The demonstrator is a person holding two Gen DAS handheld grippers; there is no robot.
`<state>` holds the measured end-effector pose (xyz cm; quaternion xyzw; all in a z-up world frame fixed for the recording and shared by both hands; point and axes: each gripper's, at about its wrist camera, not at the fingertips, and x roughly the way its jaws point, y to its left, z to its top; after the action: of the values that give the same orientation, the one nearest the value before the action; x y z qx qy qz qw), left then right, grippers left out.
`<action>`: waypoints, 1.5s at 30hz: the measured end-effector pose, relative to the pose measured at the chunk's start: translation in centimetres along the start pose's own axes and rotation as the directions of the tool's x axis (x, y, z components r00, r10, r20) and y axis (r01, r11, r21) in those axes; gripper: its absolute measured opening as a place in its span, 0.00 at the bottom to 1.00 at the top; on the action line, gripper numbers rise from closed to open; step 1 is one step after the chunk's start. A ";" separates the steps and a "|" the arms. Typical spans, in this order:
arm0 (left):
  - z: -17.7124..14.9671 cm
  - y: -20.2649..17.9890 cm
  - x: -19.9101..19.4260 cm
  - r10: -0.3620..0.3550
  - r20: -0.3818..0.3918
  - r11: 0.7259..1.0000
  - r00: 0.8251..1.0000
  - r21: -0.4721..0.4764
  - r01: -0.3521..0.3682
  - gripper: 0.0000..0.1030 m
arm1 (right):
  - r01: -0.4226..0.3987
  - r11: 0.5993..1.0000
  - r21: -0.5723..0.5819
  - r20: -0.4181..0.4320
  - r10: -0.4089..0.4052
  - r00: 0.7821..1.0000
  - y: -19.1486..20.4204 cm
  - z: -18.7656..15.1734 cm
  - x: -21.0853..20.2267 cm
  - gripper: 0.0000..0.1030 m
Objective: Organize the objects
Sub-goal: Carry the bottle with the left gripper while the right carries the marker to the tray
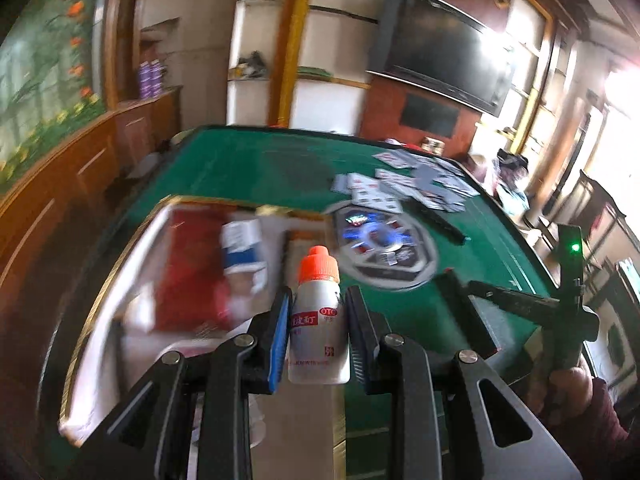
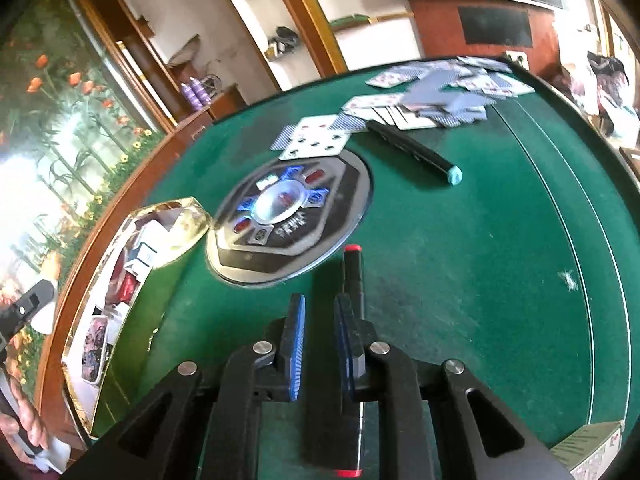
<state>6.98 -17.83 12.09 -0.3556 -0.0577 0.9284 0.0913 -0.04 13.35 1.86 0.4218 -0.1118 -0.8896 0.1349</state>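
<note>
My left gripper (image 1: pixel 318 312) is shut on a small white medicine bottle (image 1: pixel 318 336) with an orange cap, held upright above the near edge of a clear gold-rimmed tray (image 1: pixel 120 240). The tray holds a red box, a blue-and-white box and other packets. My right gripper (image 2: pixel 320 320) hangs over the green table (image 2: pixel 460 280) with its jaws a narrow gap apart; a black marker with red ends (image 2: pixel 354 276) lies on the felt under and beside its right finger. The tray also shows in the right wrist view (image 2: pixel 100 300) at the left.
A round control panel (image 2: pixel 288 212) sits in the table's middle. Scattered playing cards (image 2: pixel 420 96) and a black pen with a teal end (image 2: pixel 416 152) lie beyond it. A card box (image 2: pixel 592 452) is at the near right edge. Wooden cabinets stand left.
</note>
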 end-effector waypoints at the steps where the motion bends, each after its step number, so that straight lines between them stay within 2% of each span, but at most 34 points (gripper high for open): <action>1: -0.4 1.2 -0.6 0.003 -0.001 1.000 1.000 -0.024 -0.003 0.26 | 0.021 1.000 -0.015 0.001 -0.021 1.000 0.2 -0.1 0.0 0.16; 2: -0.9 2.1 -1.1 0.009 0.001 0.999 1.000 -0.041 -0.009 0.26 | 0.030 0.999 -0.016 0.008 -0.029 1.000 0.2 -0.2 -0.1 0.16; 4: -1.7 3.5 -2.2 0.031 0.010 0.998 0.999 -0.059 -0.030 0.26 | 0.080 0.996 -0.025 0.013 -0.080 0.997 0.4 -0.2 -0.4 0.25; 6: -2.4 4.4 -3.1 0.037 0.019 0.997 0.999 -0.071 -0.035 0.26 | 0.142 0.989 -0.041 0.007 -0.141 0.990 0.7 -0.5 -0.5 0.71; 7: -2.7 4.7 -3.4 0.034 0.024 0.997 0.999 -0.077 -0.032 0.26 | 0.161 0.986 -0.045 0.006 -0.161 0.987 0.8 -0.7 -0.4 0.76; 8: -2.9 4.9 -3.5 0.031 0.027 0.996 0.999 -0.081 -0.029 0.26 | 0.183 0.982 -0.056 -0.004 -0.183 0.983 1.0 -0.9 -0.1 0.76; 11: -3.8 5.2 -3.7 0.012 0.033 0.995 0.999 -0.097 -0.008 0.26 | 0.206 0.973 -0.106 -0.089 -0.216 0.972 1.6 -1.6 1.9 0.71; 13: -4.2 5.2 -3.6 -0.002 0.033 0.995 0.999 -0.099 0.005 0.26 | 0.287 0.943 -0.168 -0.068 -0.302 0.951 2.5 -1.8 2.3 0.61; 15: -4.7 5.0 -3.6 -0.002 0.034 0.996 0.999 -0.090 0.005 0.26 | 0.290 0.945 -0.150 -0.074 -0.303 0.950 2.7 -1.6 2.3 0.27; 16: -4.8 5.0 -3.7 -0.005 0.035 0.996 0.999 -0.087 0.008 0.26 | 0.298 0.943 -0.150 -0.078 -0.311 0.947 2.7 -1.5 2.3 0.19; 17: -5.1 5.0 -3.7 -0.013 0.036 0.996 0.999 -0.086 0.016 0.26 | 0.296 0.945 -0.142 -0.082 -0.309 0.947 2.6 -1.5 2.3 0.15; 19: -5.4 5.2 -4.0 -0.023 0.041 0.996 0.999 -0.089 0.026 0.26 | 0.281 0.953 -0.116 -0.078 -0.291 0.953 2.2 -1.5 2.1 0.15; 24: -6.0 6.1 -4.6 -0.022 0.046 0.994 0.999 -0.101 0.027 0.26 | 0.178 0.984 0.005 -0.082 -0.177 0.981 0.7 -1.6 0.8 0.15; 27: -6.2 6.9 -4.6 -0.007 0.046 0.993 0.999 -0.121 0.013 0.26 | 0.106 0.993 0.061 -0.054 -0.103 0.993 0.2 -1.6 -0.5 0.15; 30: -6.5 7.7 -4.5 0.003 0.040 0.990 0.999 -0.144 0.003 0.26 | 0.064 0.996 0.070 -0.007 -0.064 0.998 0.7 -1.5 -2.1 0.16; 38: -6.8 10.6 -4.0 0.071 0.006 0.979 0.997 -0.190 -0.069 0.26 | -0.062 0.998 0.018 0.004 0.062 0.998 5.0 -1.2 -3.7 0.16; 45: -4.8 12.9 -2.4 0.121 -0.033 0.977 0.992 -0.170 -0.125 0.26 | -0.194 0.981 -0.013 -0.079 0.192 0.978 10.4 -1.0 -1.8 0.16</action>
<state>10.35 -30.74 7.89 -0.3755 -0.1144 0.9197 0.0033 3.31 4.05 5.79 0.4418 -0.1378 -0.8564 0.2290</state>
